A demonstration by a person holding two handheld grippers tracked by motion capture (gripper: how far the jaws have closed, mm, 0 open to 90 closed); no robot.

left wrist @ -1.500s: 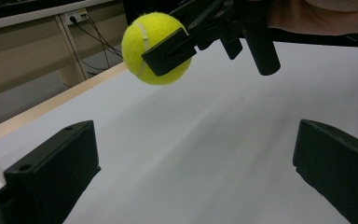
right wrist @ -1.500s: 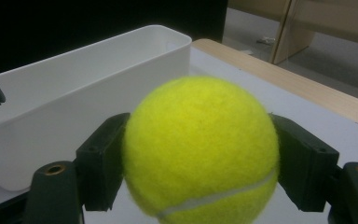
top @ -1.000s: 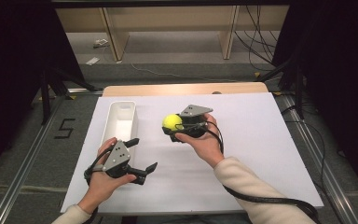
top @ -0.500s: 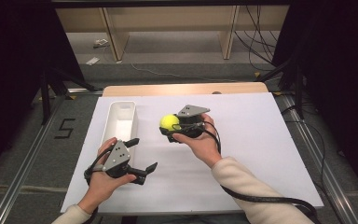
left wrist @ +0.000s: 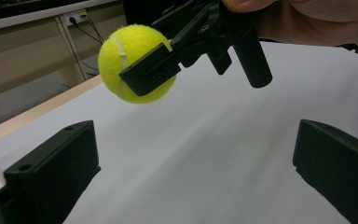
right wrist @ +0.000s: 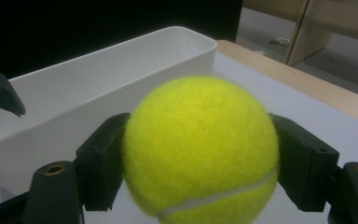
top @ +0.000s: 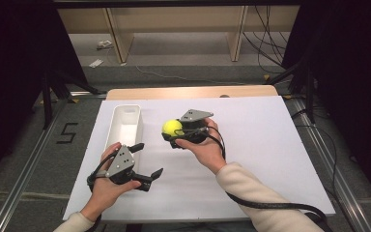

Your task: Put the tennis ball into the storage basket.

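The tennis ball (top: 172, 127) is clamped between the jaws of the right tool (top: 173, 137), held clear of the worktop (top: 270, 145) just beside the white bin (top: 125, 126). The left tool (top: 147, 160) is spread wide and empty, near the bin's closer end.

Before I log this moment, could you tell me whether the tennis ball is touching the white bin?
Apart. In the left gripper view the tennis ball hangs clear above the table, clamped in the right gripper; the high view shows the white bin off to its side.
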